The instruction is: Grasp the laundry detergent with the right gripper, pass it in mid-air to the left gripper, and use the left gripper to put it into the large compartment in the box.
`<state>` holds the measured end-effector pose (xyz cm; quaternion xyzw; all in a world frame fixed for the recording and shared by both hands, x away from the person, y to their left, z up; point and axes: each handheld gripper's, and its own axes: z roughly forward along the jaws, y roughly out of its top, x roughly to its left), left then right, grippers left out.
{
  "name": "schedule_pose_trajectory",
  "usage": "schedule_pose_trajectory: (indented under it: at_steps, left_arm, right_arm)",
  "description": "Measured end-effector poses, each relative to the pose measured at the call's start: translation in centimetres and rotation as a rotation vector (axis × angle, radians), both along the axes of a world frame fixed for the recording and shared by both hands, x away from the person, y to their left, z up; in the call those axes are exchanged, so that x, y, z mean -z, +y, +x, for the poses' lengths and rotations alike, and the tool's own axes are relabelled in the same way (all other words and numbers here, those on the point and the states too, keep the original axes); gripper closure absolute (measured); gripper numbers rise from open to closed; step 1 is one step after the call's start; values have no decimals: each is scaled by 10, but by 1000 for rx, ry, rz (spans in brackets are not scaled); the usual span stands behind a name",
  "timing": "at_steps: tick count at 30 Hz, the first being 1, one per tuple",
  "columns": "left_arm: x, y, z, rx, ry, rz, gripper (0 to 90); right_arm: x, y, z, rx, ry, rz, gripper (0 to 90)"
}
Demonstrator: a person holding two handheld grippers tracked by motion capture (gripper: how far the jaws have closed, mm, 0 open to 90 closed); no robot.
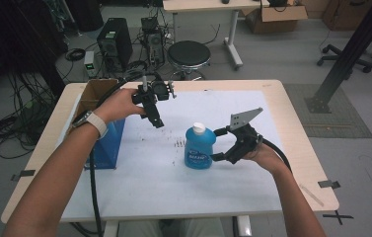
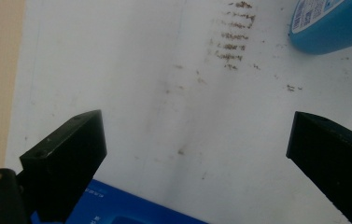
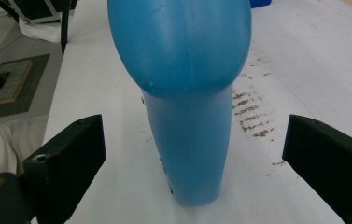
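While upright, bottle (image 1: pixel 198 148) caps skyward

Both tongs gape wide: left tongs (image 1: pixel 157 120) raised and angled down, right tongs (image 1: pixel 218 144) low, pointing leftward.

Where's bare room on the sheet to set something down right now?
Free: the near half of the white sheet, between the forearms, and its far right corner beyond the right gripper. Crowded: the middle, where the blue bottle stands between open jaws, and the left edge by the blue box.
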<state>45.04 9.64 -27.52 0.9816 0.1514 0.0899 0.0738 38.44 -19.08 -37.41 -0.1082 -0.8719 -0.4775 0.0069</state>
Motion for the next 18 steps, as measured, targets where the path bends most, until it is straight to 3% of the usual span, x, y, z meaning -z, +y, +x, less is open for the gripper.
schedule_pose_trajectory:
  at_steps: [18]
  left_arm:
    - [0,-1,0,3,-4,-1,54]
  right_arm:
    - [11,19,-1,-16,-3,17,63]
